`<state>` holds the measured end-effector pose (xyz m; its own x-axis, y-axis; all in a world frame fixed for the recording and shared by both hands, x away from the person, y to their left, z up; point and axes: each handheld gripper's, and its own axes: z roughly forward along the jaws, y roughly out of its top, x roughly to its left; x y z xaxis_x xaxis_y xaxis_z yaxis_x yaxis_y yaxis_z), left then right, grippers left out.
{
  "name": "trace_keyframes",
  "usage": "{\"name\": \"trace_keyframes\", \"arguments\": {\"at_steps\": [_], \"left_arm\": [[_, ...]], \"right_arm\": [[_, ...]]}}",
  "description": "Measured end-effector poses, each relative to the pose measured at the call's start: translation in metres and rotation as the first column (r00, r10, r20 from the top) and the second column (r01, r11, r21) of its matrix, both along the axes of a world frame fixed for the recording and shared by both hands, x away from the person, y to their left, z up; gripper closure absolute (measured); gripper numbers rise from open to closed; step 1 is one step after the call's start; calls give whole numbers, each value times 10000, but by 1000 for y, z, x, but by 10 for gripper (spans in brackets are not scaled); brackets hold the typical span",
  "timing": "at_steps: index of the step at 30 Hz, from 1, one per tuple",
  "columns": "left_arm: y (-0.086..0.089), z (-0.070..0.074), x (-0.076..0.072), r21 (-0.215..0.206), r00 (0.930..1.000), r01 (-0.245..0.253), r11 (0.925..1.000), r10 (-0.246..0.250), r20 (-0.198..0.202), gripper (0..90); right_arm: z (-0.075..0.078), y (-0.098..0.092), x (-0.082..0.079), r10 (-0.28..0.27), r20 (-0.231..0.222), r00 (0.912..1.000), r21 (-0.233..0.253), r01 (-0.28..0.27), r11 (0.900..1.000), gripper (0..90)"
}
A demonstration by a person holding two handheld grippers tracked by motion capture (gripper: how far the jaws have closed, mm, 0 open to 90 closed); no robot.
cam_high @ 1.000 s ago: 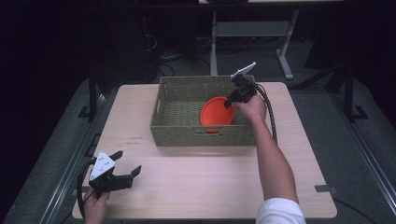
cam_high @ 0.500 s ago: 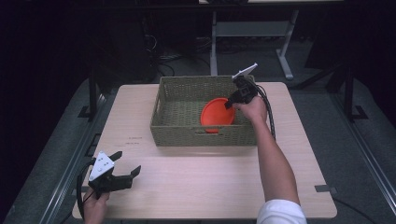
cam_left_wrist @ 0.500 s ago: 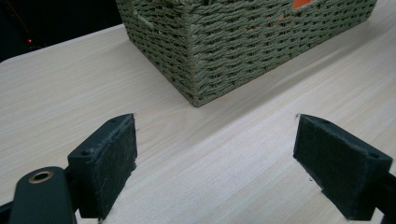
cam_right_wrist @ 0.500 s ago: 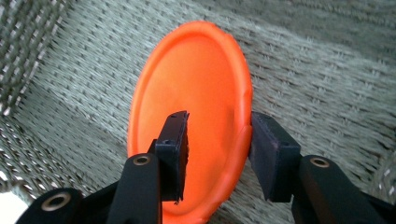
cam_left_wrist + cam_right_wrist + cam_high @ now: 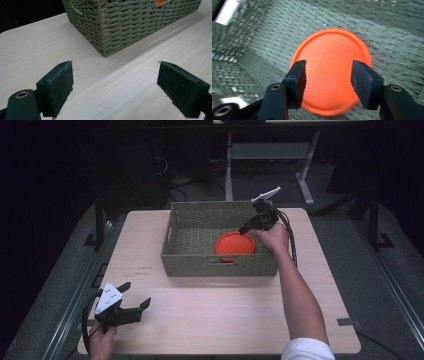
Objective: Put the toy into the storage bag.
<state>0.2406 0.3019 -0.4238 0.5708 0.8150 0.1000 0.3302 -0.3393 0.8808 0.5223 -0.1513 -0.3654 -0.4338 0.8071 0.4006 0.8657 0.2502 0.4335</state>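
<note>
Disc (image 5: pixel 331 70) lies in basket (image 5: pixel 195 257) beneath open right gripper (image 5: pixel 328 75).

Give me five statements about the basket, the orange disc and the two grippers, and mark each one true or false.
1. The orange disc lies inside the woven basket. True.
2. The right gripper is clamped shut on the disc. False: its jaws stand apart above the disc, with nothing between them.
3. The left gripper is over the near left part of the table, apart from the basket. True.
4. The left gripper's jaws are closed. False: the left gripper view shows them wide open over bare wood.
5. The basket stands on the floor beside the table. False: it sits on the tabletop.
</note>
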Motion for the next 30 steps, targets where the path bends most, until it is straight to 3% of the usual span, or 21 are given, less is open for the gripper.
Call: {"name": "trace_keyframes", "arguments": {"at_steps": [8, 16, 30], "left_arm": [[1, 0, -1, -26, 10000, -13, 10000, 13, 22, 129], [1, 1, -1, 64, 10000, 13, 10000, -13, 36, 129], [1, 1, -1, 26, 10000, -32, 10000, 32, 60, 128]], "right_arm": [[9, 5, -7, 530, 117, 9985, 560, -535, 9970, 362], [21, 13, -18, 1159, 276, 9929, 1242, -1184, 9852, 314], [34, 16, -34, 1604, 640, 9850, 1444, -1681, 9751, 266]]}}
